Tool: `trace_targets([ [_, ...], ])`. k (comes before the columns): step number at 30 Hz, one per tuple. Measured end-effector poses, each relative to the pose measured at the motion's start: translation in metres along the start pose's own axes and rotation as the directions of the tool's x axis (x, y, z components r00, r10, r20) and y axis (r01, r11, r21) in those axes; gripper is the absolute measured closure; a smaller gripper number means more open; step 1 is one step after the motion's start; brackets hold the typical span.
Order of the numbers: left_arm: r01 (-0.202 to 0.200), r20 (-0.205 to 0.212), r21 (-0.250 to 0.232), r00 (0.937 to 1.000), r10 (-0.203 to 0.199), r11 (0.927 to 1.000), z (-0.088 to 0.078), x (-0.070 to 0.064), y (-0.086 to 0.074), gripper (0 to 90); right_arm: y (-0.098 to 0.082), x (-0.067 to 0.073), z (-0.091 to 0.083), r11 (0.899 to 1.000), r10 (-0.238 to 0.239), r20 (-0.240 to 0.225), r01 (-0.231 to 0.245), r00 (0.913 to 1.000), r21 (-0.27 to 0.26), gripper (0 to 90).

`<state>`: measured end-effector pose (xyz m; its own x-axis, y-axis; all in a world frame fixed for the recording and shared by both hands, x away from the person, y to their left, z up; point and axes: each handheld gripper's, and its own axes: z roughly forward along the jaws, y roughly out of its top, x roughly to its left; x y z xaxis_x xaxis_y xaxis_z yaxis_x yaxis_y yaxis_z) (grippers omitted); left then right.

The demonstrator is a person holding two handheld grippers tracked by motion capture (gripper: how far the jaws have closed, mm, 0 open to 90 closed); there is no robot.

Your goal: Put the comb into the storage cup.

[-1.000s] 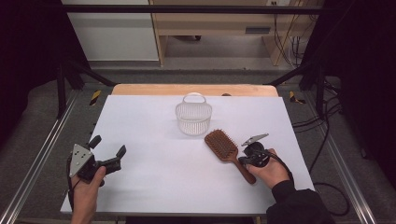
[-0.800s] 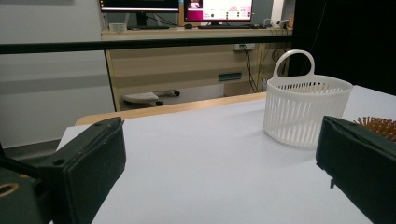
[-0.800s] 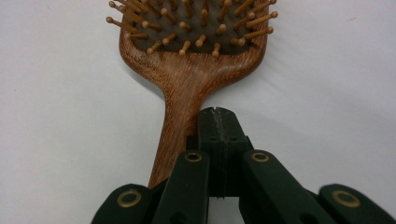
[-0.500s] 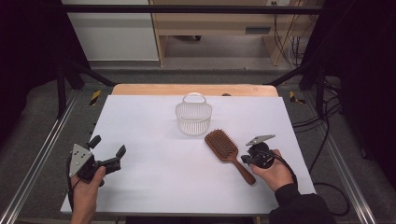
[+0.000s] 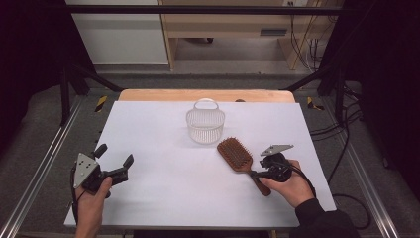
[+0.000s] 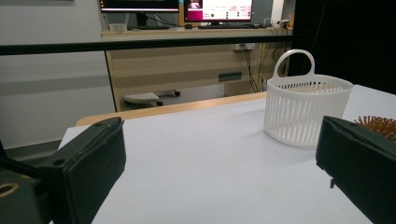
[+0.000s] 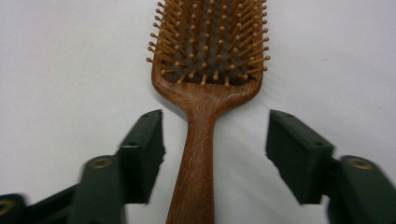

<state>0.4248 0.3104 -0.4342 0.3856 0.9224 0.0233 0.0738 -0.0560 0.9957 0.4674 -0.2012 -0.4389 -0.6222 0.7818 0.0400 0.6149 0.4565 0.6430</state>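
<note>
**Straddling the hairbrush handle, jaws apart**

Looking along the right gripper, we've got the wooden hairbrush lying flat on the white table, bristles up, its handle running straight down the middle of the gap. Those jaws have just been opening, and now they stand spread, one on each side of the handle where it meets the head. White table shows between the handle and each pad, so neither is touching the wood, though the left-hand pad sits nearer than the other.

From the high view, the hairbrush lies at the right of the table, just in front of the white basket, head toward it. Over on the left, the left gripper rests near the front edge, well apart from the brush, jaws wide open with nothing between them.
</note>
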Motion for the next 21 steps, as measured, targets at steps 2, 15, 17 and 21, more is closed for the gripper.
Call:
trace_targets([
  [2, 0.0, 0.0, 0.0, 1.0, 0.0, 1.0, 0.0, 0.0, 0.0, 1.9, 0.001, 0.002, 0.002, 1.0, -0.011, 0.01, 0.011, 0.9999, -0.005, 23.8],
  [15, 0.003, 0.001, 0.001, 1.0, -0.003, 1.0, 0.0, 0.0, 0.0, 1.8, 0.006, 0.009, 0.02, 0.997, 0.037, 0.0, -0.037, 0.9993, 0.071, 7.0],
  [17, 0.001, 0.001, 0.001, 1.0, -0.001, 1.0, 0.0, 0.0, 0.0, 1.9, 0.007, 0.01, 0.022, 0.997, 0.033, -0.004, -0.032, 0.9995, 0.076, 7.0],
  [21, 0.001, 0.001, 0.001, 1.0, -0.001, 1.0, 0.0, 0.0, 0.0, 1.8, 0.008, 0.011, 0.026, 0.996, 0.023, -0.005, -0.022, 0.9997, 0.091, 7.0],
])
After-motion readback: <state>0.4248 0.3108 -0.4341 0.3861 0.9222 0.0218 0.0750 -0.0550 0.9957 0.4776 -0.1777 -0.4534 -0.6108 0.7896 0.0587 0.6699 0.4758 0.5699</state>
